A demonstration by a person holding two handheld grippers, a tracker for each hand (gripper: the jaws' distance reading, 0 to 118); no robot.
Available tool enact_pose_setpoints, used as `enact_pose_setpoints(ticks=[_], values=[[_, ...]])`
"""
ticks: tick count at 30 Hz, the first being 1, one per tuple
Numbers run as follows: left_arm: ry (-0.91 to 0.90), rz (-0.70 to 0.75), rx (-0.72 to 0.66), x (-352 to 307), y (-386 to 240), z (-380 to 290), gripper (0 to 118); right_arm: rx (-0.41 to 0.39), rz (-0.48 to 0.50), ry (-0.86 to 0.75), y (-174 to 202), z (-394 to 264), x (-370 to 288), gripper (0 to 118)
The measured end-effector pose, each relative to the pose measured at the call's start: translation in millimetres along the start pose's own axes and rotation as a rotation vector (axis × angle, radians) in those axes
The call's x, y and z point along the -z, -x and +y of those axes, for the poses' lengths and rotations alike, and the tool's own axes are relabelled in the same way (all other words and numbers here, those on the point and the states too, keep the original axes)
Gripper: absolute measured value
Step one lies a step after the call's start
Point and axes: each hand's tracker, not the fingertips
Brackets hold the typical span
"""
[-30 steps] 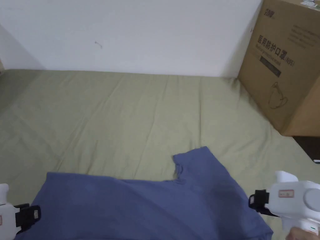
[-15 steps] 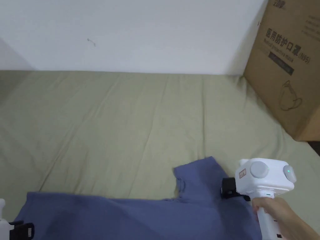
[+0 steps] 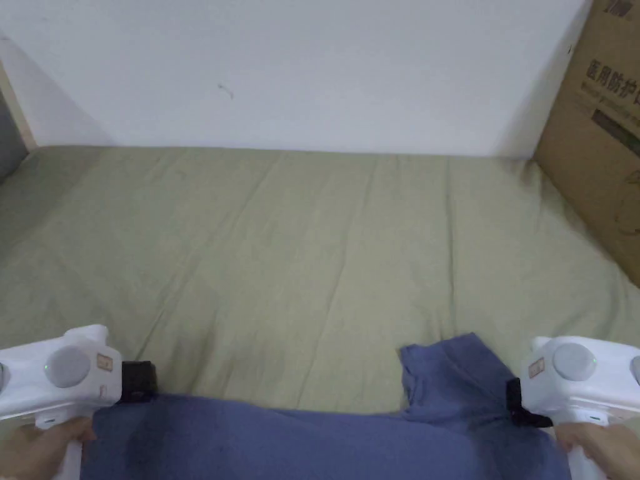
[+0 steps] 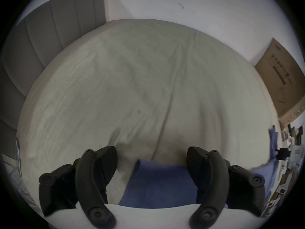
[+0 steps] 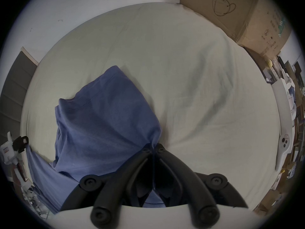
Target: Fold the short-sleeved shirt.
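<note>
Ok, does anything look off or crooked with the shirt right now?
Yes. The blue shirt isn't flat: its sleeve is bunched with creases. The right gripper is shut on the fabric, while the left gripper is open, the shirt's edge between its jaws, ungripped.

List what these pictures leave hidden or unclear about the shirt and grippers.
- Shirt near half: head view, cut off by the bottom edge.
- Left gripper, open: its own view cannot tell whether the jaws touch the shirt.
- Right gripper pinch: how many layers, hidden between its shut jaws.
</note>
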Motion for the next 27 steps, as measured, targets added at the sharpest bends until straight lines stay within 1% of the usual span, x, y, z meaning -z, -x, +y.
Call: enact_pose_setpoints(ticks=[1, 2, 3, 5, 6, 7, 8, 9, 10, 12, 14, 18, 20, 22, 24, 27], values=[[-0.004, 0.012, 0.009, 5, -2, -1, 87, 0.006, -0.005, 0.000, 1, 0, 3, 1], [0.039, 0.023, 0.075, 12, -7, -5, 84, 0.006, -0.011, 0.004, 2, 0, 7, 1], [0.017, 0.062, 0.126, 9, -9, -12, 76, 0.007, -0.019, 0.007, 4, 1, 9, 1], [0.003, 0.045, 0.101, -2, -12, -9, 56, 0.010, -0.046, 0.020, 10, 4, 7, 1], [0.004, 0.046, 0.104, -7, -13, -6, 40, -0.015, -0.065, 0.026, 13, 7, 6, 1], [0.009, 0.040, 0.118, -9, -13, -6, 19, -0.044, -0.073, 0.026, 14, 8, 2, 1], [0.013, 0.035, 0.150, -13, -13, -4, 0, -0.065, -0.073, 0.018, 15, 7, -4, 1], [0.010, 0.045, 0.164, -19, -13, -1, 0, -0.081, -0.063, 0.004, 13, 7, -15, 1], [0.009, 0.058, 0.180, -23, -8, 1, 0, -0.079, -0.046, -0.007, 11, 6, -27, 1], [-0.029, -0.014, 0.149, -43, 6, 3, 0, -0.046, 0.015, -0.058, -1, 3, -55, 1], [-0.081, -0.059, 0.155, -69, 19, -1, 0, -0.021, 0.069, -0.094, -16, -5, -85, 1], [-0.167, -0.109, 0.178, -129, 46, -30, 0, -0.085, 0.091, -0.167, -37, -48, -150, 1], [-0.177, -0.108, 0.223, -155, 53, -52, 0, -0.101, 0.113, -0.182, -46, -76, -175, 1], [-0.176, -0.111, 0.218, -171, 69, -75, 0, -0.105, 0.128, -0.178, -49, -112, -193, 1], [-0.149, -0.119, 0.208, -179, 75, -103, 0, -0.095, 0.141, -0.131, -53, -149, -195, 1], [-0.074, -0.061, 0.257, -172, 83, -150, 0, -0.123, 0.109, -0.043, -56, -201, -177, 1]])
